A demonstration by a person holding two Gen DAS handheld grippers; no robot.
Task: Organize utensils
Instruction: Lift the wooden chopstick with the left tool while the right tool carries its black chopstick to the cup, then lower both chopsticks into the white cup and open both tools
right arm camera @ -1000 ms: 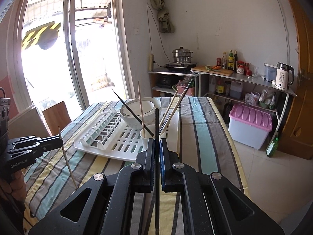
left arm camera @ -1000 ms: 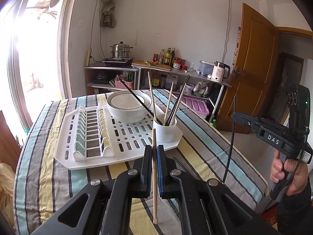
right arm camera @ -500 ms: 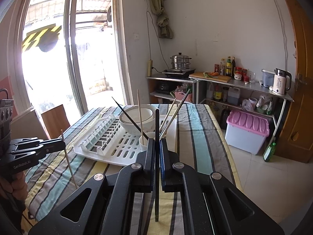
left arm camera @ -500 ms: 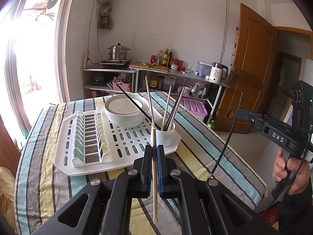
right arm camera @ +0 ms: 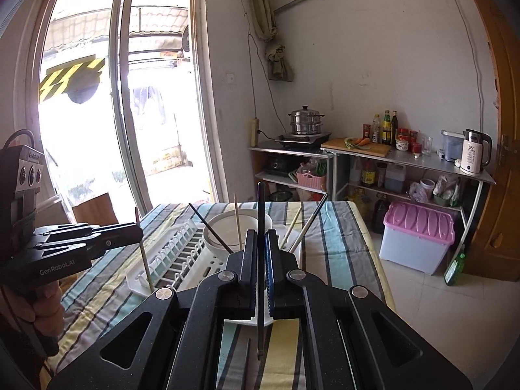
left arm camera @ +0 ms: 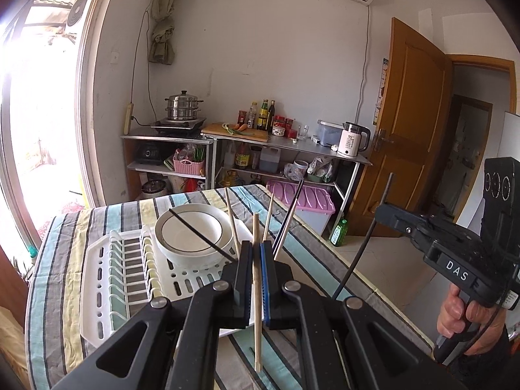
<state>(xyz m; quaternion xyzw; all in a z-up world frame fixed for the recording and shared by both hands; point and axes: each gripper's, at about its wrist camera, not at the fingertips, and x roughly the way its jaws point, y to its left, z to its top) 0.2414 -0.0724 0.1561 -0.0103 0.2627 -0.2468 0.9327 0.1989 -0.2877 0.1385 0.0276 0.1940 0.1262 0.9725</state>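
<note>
one chopstick clenched in each pair of tongs, both held above the striped tabletop

my left tongs [left arm camera: 256,261] grip a pale wooden chopstick [left arm camera: 256,289] upright, and my right tongs [right arm camera: 260,253] are clamped on a black chopstick [right arm camera: 261,227], also upright. ahead on the striped tabletop [left arm camera: 65,292] lies the white plastic dish rack [left arm camera: 107,289], carrying a white bowl with a dark rim line [left arm camera: 188,232]; more chopsticks, pale and dark [right arm camera: 237,217], lean together just beside that bowl, their holder hidden behind my tongs.
</note>
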